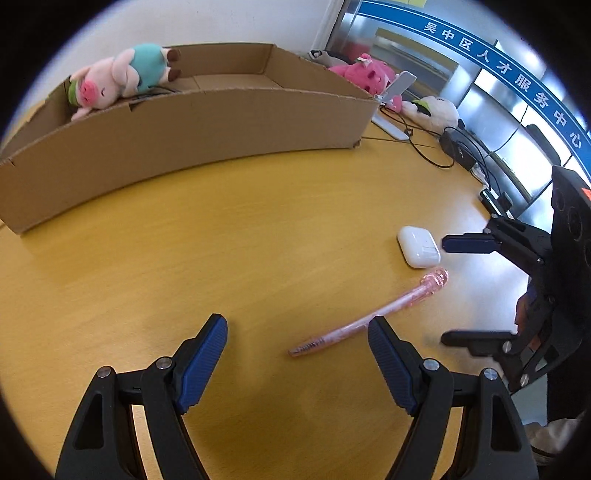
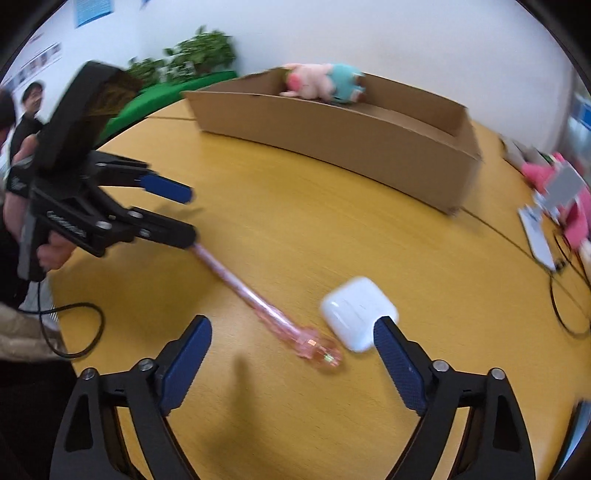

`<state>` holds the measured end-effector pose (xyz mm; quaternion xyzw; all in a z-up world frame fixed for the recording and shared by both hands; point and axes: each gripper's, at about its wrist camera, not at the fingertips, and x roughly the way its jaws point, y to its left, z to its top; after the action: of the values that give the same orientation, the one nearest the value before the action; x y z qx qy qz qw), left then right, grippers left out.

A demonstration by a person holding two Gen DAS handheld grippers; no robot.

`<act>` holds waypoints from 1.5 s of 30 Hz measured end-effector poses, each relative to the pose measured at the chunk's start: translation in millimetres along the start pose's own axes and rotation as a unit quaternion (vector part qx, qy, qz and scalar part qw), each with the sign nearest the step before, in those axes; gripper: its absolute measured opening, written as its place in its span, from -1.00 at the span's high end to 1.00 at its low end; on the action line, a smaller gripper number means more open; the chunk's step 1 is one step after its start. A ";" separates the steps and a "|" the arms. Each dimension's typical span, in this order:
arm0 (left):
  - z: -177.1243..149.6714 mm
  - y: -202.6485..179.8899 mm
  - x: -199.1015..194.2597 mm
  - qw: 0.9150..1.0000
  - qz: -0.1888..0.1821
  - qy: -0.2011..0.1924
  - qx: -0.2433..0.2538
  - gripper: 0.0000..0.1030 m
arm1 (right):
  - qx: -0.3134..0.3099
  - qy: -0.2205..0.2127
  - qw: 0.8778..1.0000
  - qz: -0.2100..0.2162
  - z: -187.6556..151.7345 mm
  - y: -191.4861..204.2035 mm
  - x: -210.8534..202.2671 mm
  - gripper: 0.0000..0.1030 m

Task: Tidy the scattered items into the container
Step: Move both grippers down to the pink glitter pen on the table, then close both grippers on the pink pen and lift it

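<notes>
The pink pen point(image 1: 369, 317) is lying between both wide-open, empty tools, left tool point(image 1: 297, 365) and right tool point(image 2: 291, 365); bare table point(image 1: 221, 240) is being left toward the box point(image 1: 184, 125) at frame top.

A pink transparent pen point(image 1: 369, 317) and a white rounded earbud case point(image 1: 418, 246) are lying side by side on the yellow wooden table point(image 1: 221, 258), before the long cardboard box point(image 1: 192, 125) holding a pink plush pig point(image 1: 122, 75).

You're working at a yellow wood-grain table point(image 1: 258, 229), rounded at its edge. Behind it, a plain white wall point(image 2: 406, 40). Off to one side, glass partitions point(image 1: 491, 92) in metal frames under a blue banner point(image 1: 480, 55) with white Chinese characters. Opposite side: leafy green plants point(image 2: 199, 51), posters point(image 2: 92, 11) on the wall, two bystanders point(image 2: 31, 103). Even, bright light.
</notes>
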<state>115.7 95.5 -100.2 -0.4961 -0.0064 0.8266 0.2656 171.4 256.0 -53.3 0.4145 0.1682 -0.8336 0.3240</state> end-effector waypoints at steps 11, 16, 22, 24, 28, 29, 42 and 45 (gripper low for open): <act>-10.6 -1.5 -1.0 0.999 0.005 0.005 -0.038 -0.52 | -0.063 0.073 0.994 0.046 -2.5 2.6 25.7 0.19; -4.6 -19.4 8.3 0.999 -0.024 0.017 -0.027 -0.49 | 0.015 0.089 0.996 0.016 -6.2 7.8 18.9 0.54; 5.6 -30.5 17.9 0.997 -0.053 0.033 -0.047 -0.49 | 0.170 0.057 0.984 -0.004 -6.7 -4.1 20.2 0.79; 11.6 -28.5 21.5 0.995 -0.069 0.036 -0.069 -0.49 | 0.214 0.041 0.976 0.001 -8.3 -9.2 21.0 0.79; 24.3 -26.9 32.5 0.989 -0.098 0.048 -0.100 -0.14 | 0.266 0.012 0.963 0.033 -11.4 -7.1 20.1 0.79; 26.6 -26.3 36.6 0.987 -0.108 0.052 -0.108 0.07 | 0.270 0.004 0.962 0.039 -9.2 -4.6 18.5 0.79; 38.1 -14.6 43.7 0.977 -0.134 0.064 -0.152 0.79 | 0.265 -0.041 0.961 0.073 0.3 14.6 6.9 0.79; 47.5 -14.6 34.0 0.981 -0.122 0.052 -0.143 0.81 | 0.260 -0.045 0.961 0.076 6.2 15.5 4.7 0.79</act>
<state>70.4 135.2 -99.8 -0.5668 -0.1715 0.7515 0.2907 176.3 239.3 -53.6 0.4580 -0.1013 -0.8394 0.2744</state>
